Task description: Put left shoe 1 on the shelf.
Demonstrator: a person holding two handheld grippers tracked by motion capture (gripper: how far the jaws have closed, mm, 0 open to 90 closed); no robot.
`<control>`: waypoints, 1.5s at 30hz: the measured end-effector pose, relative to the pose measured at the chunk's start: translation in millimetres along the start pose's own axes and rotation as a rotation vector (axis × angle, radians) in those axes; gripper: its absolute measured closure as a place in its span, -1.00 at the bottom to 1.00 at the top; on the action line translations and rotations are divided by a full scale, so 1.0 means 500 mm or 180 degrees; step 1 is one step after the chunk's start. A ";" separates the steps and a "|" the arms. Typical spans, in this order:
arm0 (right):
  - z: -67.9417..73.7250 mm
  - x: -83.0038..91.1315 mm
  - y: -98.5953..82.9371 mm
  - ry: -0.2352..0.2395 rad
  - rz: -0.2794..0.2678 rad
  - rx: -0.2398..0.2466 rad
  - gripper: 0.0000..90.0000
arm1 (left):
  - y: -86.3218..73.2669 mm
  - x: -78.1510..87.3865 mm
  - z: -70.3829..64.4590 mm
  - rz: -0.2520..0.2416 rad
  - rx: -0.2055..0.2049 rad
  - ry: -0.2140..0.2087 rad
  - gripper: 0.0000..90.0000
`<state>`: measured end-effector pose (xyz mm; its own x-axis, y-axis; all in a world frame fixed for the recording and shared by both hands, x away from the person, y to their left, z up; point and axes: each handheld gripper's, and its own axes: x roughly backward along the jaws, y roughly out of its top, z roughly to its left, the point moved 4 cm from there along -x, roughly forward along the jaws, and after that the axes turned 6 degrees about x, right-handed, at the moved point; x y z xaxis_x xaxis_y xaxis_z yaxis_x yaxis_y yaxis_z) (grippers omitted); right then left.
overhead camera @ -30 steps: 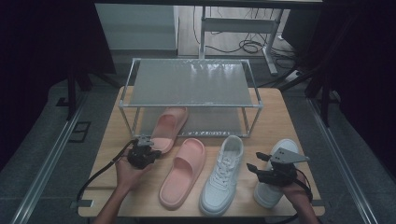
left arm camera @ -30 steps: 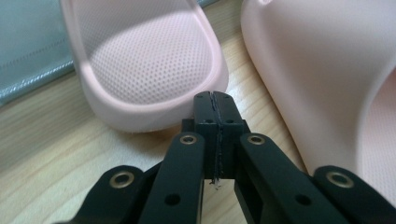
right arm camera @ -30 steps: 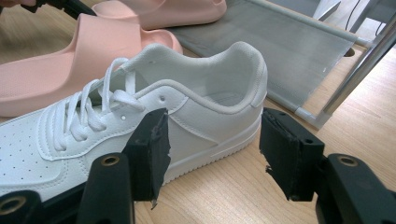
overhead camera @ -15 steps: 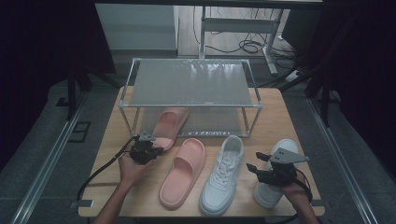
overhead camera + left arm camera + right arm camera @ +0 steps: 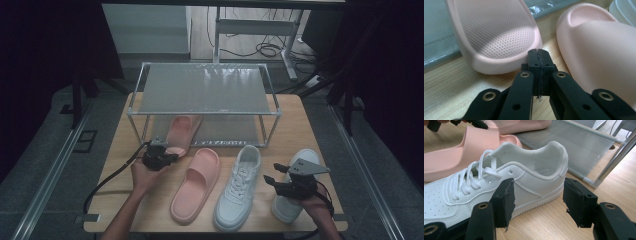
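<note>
High view: the left gripper point(image 5: 161, 159) sits at centre left of the frame, its tip touching or just short of the heel of the upper pink slide point(image 5: 181, 133), which lies half under the wire rack point(image 5: 205, 89) on the wooden surface point(image 5: 300, 125). Just right of it, at lower centre, lies the second pink slide point(image 5: 196, 184), then the white sneaker point(image 5: 239, 187), and at lower right another white sneaker point(image 5: 295, 187) partly under the right gripper point(image 5: 280, 179). In the left gripper view the fingers point(image 5: 534, 62) are pressed together with nothing between them, close against the slide's heel rim at upper centre. In the right gripper view the fingers point(image 5: 504, 200) are spread wide at the bottom of the frame, near the sneaker's heel side without touching.
</note>
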<state>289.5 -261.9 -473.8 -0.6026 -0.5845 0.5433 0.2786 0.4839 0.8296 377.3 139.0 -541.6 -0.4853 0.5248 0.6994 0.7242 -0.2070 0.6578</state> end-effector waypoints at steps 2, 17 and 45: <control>0.001 -0.001 0.000 0.0004 0.0000 0.0001 -0.04 | 0.003 -0.004 0.001 -0.0008 0.0015 -0.0020 1.00; 0.000 -0.002 -0.002 0.0010 0.0006 0.0009 -0.04 | 0.053 -0.057 -0.005 0.0072 -0.0090 0.0028 0.99; -0.002 -0.001 -0.003 -0.0006 0.0016 -0.0010 -0.04 | 0.042 -0.035 0.054 0.0089 -0.0060 0.0221 1.00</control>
<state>290.1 -262.7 -475.2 -0.6025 -0.5809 0.5473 0.2841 0.4848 0.8272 414.5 147.9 -547.7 -0.4983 0.4601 0.7349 0.7288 -0.2367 0.6425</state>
